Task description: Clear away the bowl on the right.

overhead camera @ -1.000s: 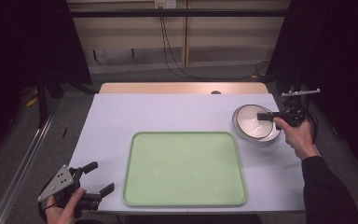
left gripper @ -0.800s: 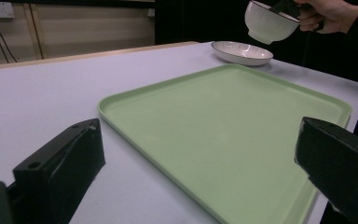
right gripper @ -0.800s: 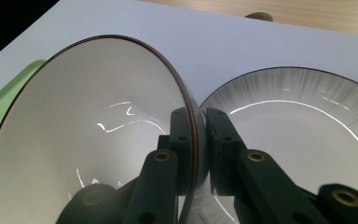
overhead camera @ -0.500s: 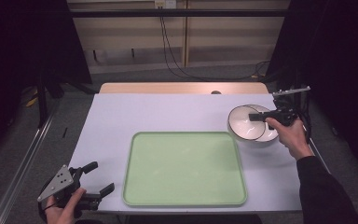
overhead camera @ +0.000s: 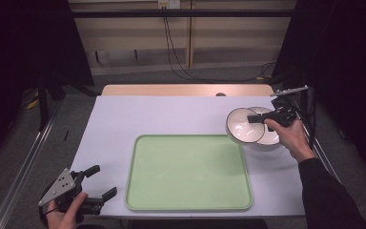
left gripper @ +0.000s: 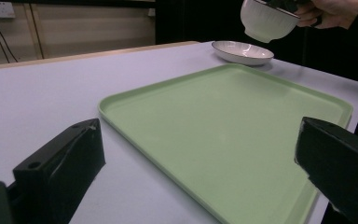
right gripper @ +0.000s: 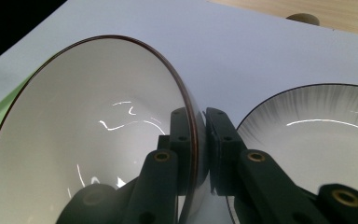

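The white bowl (overhead camera: pixel 242 125) hangs in the air over the counter (overhead camera: pixel 171 117), near the green tray's (overhead camera: pixel 189 174) far right corner and partly above the shallow white plate (overhead camera: pixel 270 136) on the counter, tipped so its dark-rimmed mouth faces up and toward the tray. The right tool (overhead camera: pixel 259 118) is clenched on the bowl's rim, one jaw inside and one outside. The left tool (overhead camera: pixel 101 182) rests at the counter's near left corner, jaws spread wide and holding nothing.
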`<state>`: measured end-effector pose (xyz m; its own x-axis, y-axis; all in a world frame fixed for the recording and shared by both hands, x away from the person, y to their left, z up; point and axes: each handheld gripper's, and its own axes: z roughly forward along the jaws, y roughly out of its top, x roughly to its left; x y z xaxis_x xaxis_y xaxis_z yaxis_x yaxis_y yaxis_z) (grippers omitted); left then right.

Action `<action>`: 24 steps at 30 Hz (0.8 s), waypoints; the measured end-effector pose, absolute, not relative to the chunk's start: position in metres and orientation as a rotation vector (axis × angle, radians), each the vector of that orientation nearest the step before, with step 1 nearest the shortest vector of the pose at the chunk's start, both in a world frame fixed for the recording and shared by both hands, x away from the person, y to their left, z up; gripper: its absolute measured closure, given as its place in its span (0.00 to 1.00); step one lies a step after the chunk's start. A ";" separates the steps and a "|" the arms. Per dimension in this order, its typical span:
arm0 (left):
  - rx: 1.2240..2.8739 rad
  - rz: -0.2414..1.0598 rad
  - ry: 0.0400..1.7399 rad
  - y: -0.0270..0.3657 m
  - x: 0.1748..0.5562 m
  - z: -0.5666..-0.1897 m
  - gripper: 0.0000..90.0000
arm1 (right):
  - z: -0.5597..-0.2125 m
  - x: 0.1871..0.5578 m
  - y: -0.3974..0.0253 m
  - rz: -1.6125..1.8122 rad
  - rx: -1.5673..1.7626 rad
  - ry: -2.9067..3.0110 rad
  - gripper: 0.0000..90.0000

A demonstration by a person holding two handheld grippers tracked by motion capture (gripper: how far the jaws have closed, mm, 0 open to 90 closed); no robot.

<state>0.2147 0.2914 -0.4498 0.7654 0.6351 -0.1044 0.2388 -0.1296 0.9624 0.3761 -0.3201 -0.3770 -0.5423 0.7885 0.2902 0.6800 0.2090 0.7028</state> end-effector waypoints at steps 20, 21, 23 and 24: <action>1.715 0.392 0.696 0.292 0.215 -0.450 0.01 | -0.399 0.401 -0.290 1.200 1.460 2.409 0.91; 1.704 0.388 0.700 0.291 0.214 -0.450 0.01 | -0.402 0.402 -0.287 1.199 1.467 2.412 0.91; 1.707 0.389 0.699 0.291 0.214 -0.450 0.01 | -0.405 0.404 -0.285 1.174 1.476 2.415 0.91; 1.707 0.389 0.699 0.291 0.214 -0.450 0.01 | -0.406 0.405 -0.284 1.165 1.493 2.404 0.91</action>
